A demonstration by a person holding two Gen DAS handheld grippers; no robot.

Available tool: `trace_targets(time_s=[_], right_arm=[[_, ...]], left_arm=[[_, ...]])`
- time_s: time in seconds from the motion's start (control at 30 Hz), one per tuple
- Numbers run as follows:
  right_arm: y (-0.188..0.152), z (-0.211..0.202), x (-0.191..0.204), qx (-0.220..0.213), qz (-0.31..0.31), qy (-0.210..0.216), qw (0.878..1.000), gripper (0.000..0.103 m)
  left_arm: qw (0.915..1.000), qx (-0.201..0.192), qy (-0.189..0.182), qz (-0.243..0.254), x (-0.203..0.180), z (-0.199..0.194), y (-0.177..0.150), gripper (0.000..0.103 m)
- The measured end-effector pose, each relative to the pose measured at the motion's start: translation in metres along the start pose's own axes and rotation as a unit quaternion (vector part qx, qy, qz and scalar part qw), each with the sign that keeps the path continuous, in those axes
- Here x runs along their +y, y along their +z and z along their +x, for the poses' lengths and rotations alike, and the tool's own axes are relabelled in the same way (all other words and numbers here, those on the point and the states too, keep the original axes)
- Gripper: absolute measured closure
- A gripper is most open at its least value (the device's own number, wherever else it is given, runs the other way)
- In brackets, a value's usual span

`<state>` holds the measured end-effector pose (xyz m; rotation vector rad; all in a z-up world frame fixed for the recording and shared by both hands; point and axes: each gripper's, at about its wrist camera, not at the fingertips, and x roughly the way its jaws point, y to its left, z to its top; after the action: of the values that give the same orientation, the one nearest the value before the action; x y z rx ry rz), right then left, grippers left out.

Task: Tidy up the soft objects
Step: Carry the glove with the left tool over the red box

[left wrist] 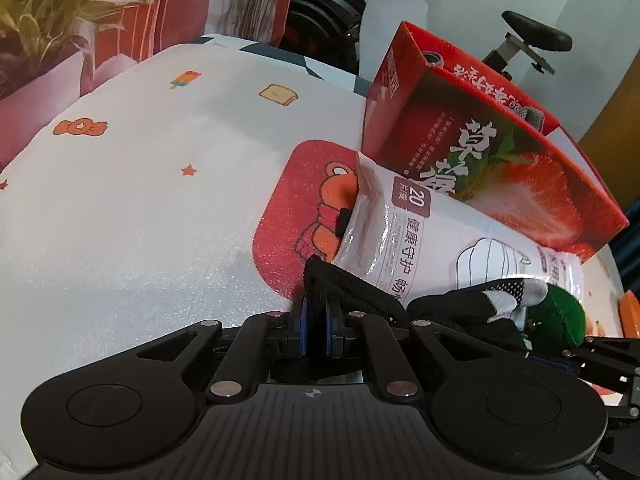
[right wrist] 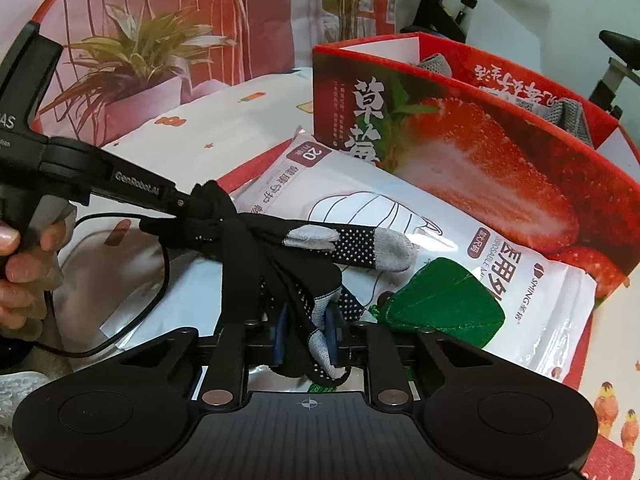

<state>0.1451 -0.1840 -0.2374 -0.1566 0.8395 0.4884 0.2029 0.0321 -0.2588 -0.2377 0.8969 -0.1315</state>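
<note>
A black glove (right wrist: pixel 280 240) with grey fingertips and white dots hangs stretched between both grippers. My left gripper (left wrist: pixel 316 322) is shut on its black cuff (left wrist: pixel 344 284); that gripper also shows in the right wrist view (right wrist: pixel 192 204). My right gripper (right wrist: pixel 306 334) is shut on the glove's fingers. Under the glove lies a white pack of masks (right wrist: pixel 400 208), with a green knitted piece (right wrist: pixel 444 304) on it. A red strawberry box (right wrist: pixel 500 152) stands open behind, with grey fabric (right wrist: pixel 572 116) inside.
The table has a white cloth with cartoon prints (left wrist: pixel 140 184) and a red mat (left wrist: pixel 292 208). A potted plant (right wrist: pixel 132 64) stands at the back left. An exercise bike (left wrist: pixel 528 40) is behind the box. A black cable (right wrist: pixel 152 288) trails from the left gripper.
</note>
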Motion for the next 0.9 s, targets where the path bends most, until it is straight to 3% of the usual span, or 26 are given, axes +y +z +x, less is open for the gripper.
trace_targets(time_s=[0.33, 0.7, 0.9], right_arm=[[0.012, -0.010, -0.018, -0.037, 0.058, 0.026, 0.997, 0.095], [0.053, -0.035, -0.059, -0.148, 0.143, 0.075, 0.976, 0.095], [0.080, -0.050, -0.076, -0.193, 0.127, 0.056, 0.971, 0.095]], left_arm=[[1.0000, -0.002, -0.004, -0.004, 0.001, -0.004, 0.007, 0.094], [0.9904, -0.132, -0.034, 0.022, -0.020, -0.072, 0.052, 0.094], [0.9828, -0.173, -0.044, 0.048, -0.046, -0.084, 0.083, 0.094]])
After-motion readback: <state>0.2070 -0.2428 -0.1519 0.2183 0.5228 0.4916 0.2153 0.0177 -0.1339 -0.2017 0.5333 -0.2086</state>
